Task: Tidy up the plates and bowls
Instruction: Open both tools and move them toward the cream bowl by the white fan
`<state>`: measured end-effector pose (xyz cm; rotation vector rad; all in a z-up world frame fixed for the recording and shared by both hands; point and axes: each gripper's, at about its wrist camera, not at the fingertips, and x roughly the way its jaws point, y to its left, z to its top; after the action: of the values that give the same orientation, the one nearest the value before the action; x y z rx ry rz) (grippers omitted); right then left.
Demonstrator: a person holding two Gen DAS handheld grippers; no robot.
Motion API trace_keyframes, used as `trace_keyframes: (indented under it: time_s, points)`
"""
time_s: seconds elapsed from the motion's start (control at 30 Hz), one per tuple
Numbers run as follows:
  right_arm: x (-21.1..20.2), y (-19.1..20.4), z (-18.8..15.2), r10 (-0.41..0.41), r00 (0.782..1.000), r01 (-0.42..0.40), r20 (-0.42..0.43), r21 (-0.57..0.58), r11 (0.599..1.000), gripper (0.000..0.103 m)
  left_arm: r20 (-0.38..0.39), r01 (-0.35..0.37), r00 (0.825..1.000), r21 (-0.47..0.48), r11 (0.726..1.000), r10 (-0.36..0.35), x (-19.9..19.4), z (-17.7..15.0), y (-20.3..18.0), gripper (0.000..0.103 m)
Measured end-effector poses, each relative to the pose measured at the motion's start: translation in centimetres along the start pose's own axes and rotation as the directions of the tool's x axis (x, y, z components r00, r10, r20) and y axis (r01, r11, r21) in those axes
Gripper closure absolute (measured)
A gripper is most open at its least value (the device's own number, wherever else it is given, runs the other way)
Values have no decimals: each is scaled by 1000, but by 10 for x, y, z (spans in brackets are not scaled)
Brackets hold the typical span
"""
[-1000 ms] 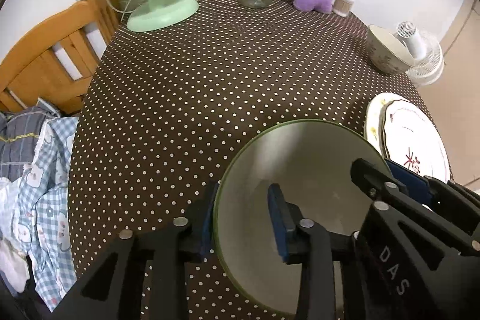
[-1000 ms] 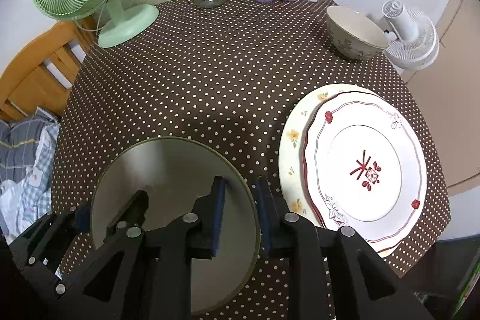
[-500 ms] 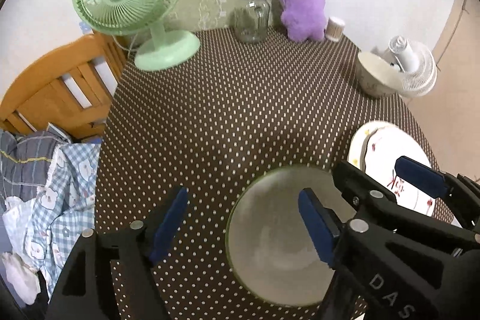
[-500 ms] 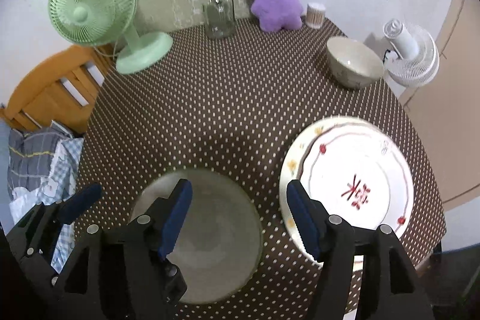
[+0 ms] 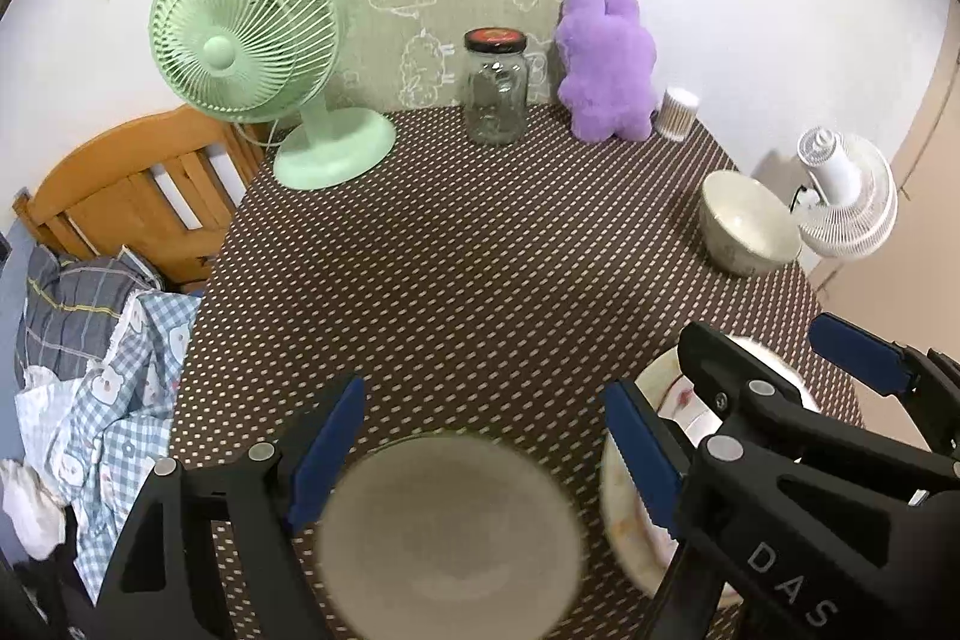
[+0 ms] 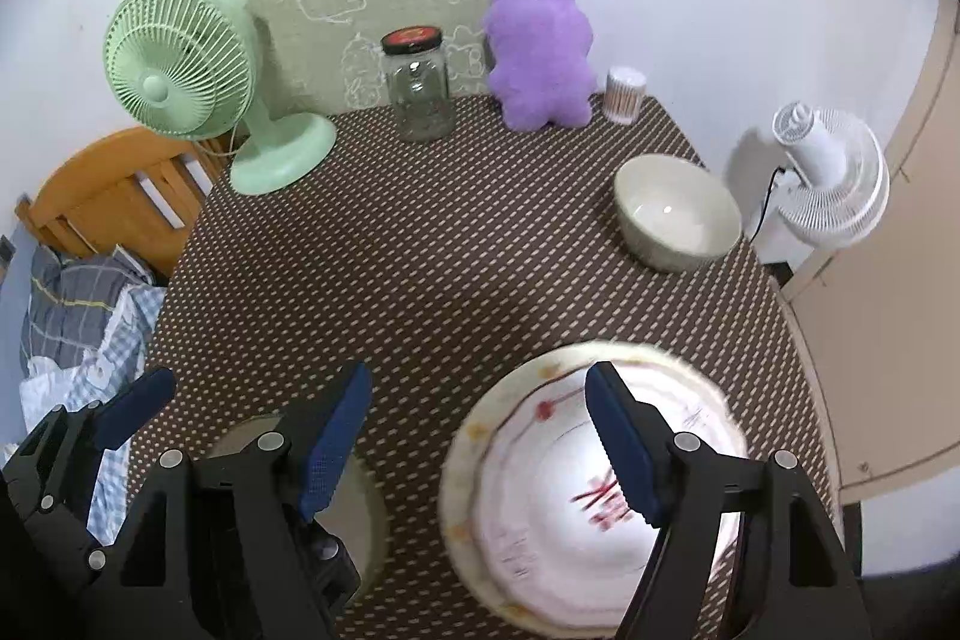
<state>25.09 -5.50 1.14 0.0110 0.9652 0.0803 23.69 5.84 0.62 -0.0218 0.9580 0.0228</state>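
Observation:
A green-rimmed grey plate point(image 5: 450, 532) lies on the dotted tablecloth at the near edge, below my open left gripper point(image 5: 483, 442); it also shows in the right wrist view point(image 6: 354, 514). Two stacked plates, a white one with red marks point(image 6: 576, 496) on a cream flowered one point(image 6: 474, 460), lie at the near right, below my open right gripper point(image 6: 477, 436). They show in the left wrist view point(image 5: 630, 508) too. A cream bowl point(image 6: 678, 214) stands at the far right edge. Both grippers are empty, raised above the table.
A green fan point(image 6: 186, 70), a glass jar point(image 6: 420, 85), a purple plush point(image 6: 540, 52) and a small swab tub point(image 6: 624, 95) stand along the back. A white fan point(image 6: 834, 178) stands off the table's right. A wooden chair point(image 5: 132, 196) and clothes point(image 5: 90, 358) are left.
Both grippers opened, let go of the grey plate, and rose back away from the table. The plate now rests on the cloth.

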Motion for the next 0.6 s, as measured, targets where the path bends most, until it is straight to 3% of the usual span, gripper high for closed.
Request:
trace_keyframes:
  time_s: [0.6]
  points:
    - [30, -109, 54, 14, 999, -13, 34, -21, 1000, 26, 37, -22, 999, -22, 1000, 22, 36, 60, -108, 21]
